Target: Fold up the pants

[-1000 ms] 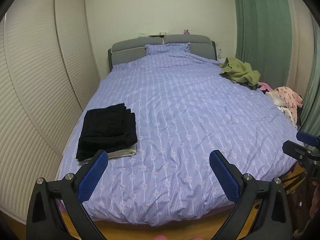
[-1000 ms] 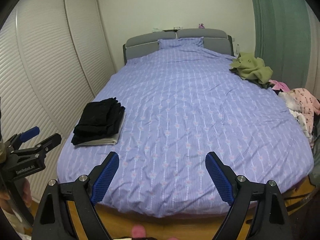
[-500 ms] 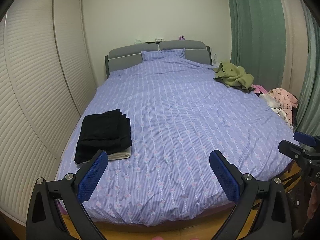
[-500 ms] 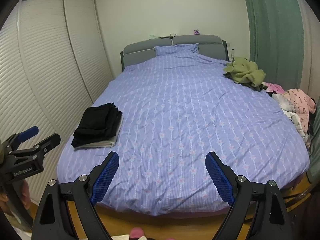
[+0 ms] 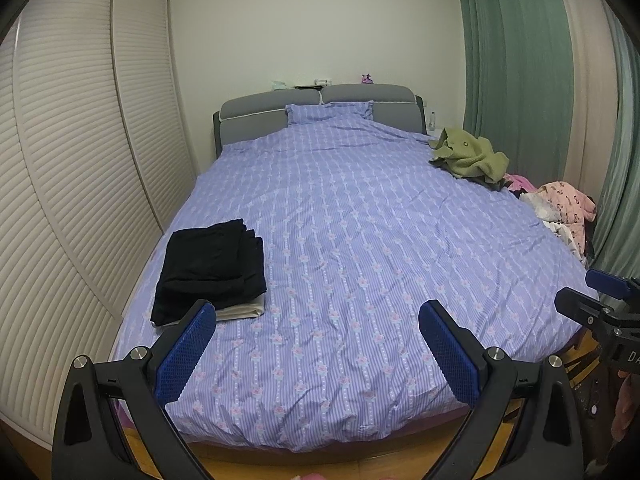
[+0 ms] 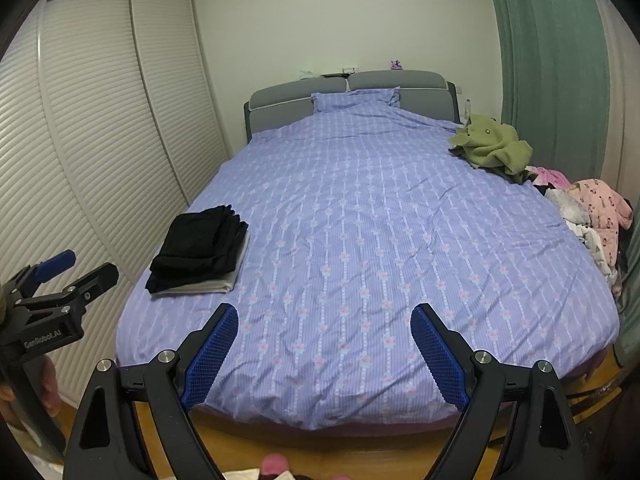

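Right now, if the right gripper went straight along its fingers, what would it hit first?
Probably the purple duvet near the bed's foot. The right gripper is open and empty, nothing between; depth is uncertain.

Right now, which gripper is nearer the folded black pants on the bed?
Left. The left gripper sits just before the folded black pants; the right gripper is farther to their right.

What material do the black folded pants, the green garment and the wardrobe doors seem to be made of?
Black folded pants: soft matte woven or knit cloth, probably; it folds flat, without shine.
Green garment: thick fleece or knit, judging by its fuzzy, lumpy surface.
Wardrobe doors: rigid slatted panels, painted wood or plastic; which one cannot be told.
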`<state>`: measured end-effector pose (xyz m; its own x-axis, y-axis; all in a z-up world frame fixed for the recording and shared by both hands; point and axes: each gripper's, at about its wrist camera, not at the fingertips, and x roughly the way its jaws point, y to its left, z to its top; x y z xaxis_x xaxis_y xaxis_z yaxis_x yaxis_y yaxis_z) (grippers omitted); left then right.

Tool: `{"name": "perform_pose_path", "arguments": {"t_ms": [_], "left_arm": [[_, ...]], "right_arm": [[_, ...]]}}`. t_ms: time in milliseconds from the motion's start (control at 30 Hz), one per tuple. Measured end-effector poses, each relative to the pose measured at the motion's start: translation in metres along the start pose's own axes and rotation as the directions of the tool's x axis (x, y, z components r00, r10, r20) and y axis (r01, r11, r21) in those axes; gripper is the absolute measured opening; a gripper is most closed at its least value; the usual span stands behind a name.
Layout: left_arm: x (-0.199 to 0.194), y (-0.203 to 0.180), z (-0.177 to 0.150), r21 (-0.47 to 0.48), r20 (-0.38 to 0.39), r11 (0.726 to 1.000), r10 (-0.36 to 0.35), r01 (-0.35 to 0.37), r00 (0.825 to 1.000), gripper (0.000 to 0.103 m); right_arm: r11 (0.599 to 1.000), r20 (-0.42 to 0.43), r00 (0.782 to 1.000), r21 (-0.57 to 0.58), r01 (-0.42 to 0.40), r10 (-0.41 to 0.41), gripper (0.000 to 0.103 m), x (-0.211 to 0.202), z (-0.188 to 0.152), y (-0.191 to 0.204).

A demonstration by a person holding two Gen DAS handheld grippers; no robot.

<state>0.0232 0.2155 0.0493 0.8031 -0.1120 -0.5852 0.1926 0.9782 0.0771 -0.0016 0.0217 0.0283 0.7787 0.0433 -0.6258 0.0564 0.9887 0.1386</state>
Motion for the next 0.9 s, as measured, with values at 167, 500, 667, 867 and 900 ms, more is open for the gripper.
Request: {"name": "perform_pose_path", "arguments": {"t_ms": [167, 500, 667, 867, 900], "left_arm": [[0.0003, -0.0005, 0.0020, 0.006, -0.002, 1.000, 0.005, -0.005, 1.000, 0.103], [-0.0019, -0.0031, 0.0013, 0.010, 0.007, 1.000, 0.008, -0.008, 1.000, 0.103], [-0.0012, -0.0040, -0.0002, 0.016, 0.002, 0.999, 0.029, -0.029, 1.000, 0.103], [-0.0008, -0.0037, -0.0012, 0.016, -0.001, 1.000, 0.027, -0.027, 1.000, 0.103], [-0.0013, -0.0037, -0.0016, 0.016, 0.001, 1.000, 0.025, -0.025, 1.000, 0.103]], "right_arm": [[1.000, -0.002, 1.000, 0.000, 0.002, -0.002, 0.090, -0.0012, -0.0004, -0.0003], [1.000, -0.001, 1.000, -0.002, 0.006, -0.006, 0.090, -0.0028, -0.0013, -0.0003], [1.000, 0.000, 1.000, 0.000, 0.008, -0.008, 0.090, -0.0027, -0.0007, 0.0006], [1.000, 0.000, 1.000, 0.000, 0.010, -0.010, 0.090, -0.0031, 0.0002, 0.0011], [1.000, -0.001, 1.000, -0.001, 0.008, -0.008, 0.090, -0.0033, 0.0002, -0.0001]]}}
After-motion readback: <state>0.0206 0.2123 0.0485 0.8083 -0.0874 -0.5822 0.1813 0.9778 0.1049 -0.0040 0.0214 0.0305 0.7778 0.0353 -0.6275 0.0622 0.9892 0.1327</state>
